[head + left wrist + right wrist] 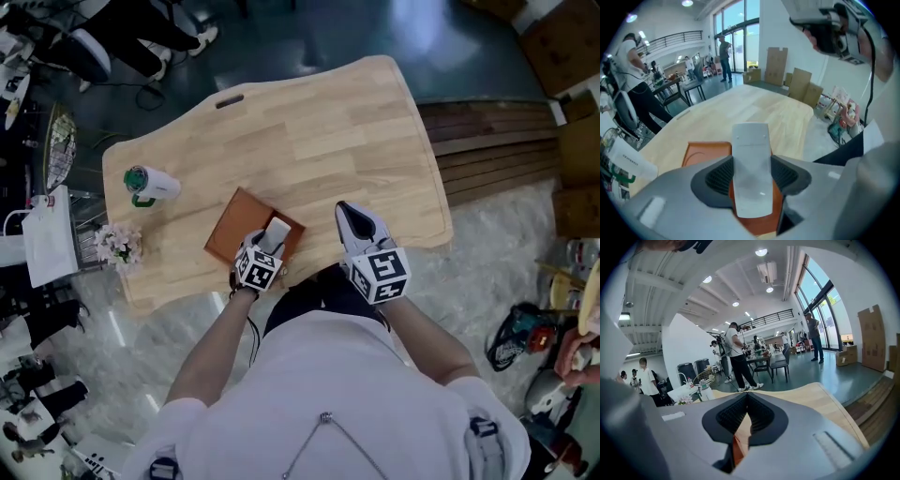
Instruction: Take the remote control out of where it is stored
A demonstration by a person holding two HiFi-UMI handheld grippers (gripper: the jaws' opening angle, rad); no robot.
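Item: left gripper [267, 246], its fingers [719, 176] clenching on the flanks of a white remote control [751, 154]. The remote is standing out forward between them, over the right part of a brown tray [236, 225]; whether it is touching the tray cannot be told.

Item: tray, lying on the pale wooden worktop [328, 131], close to the near edge.

Item: right gripper [354, 217], hanging just right of the tray, its fingers [761, 413] pressing together with nothing between them.

Item: white bottle with green cap [150, 185], lying on its side toward the worktop's left.

Item: small bunch of flowers [119, 244], sitting at the left edge.
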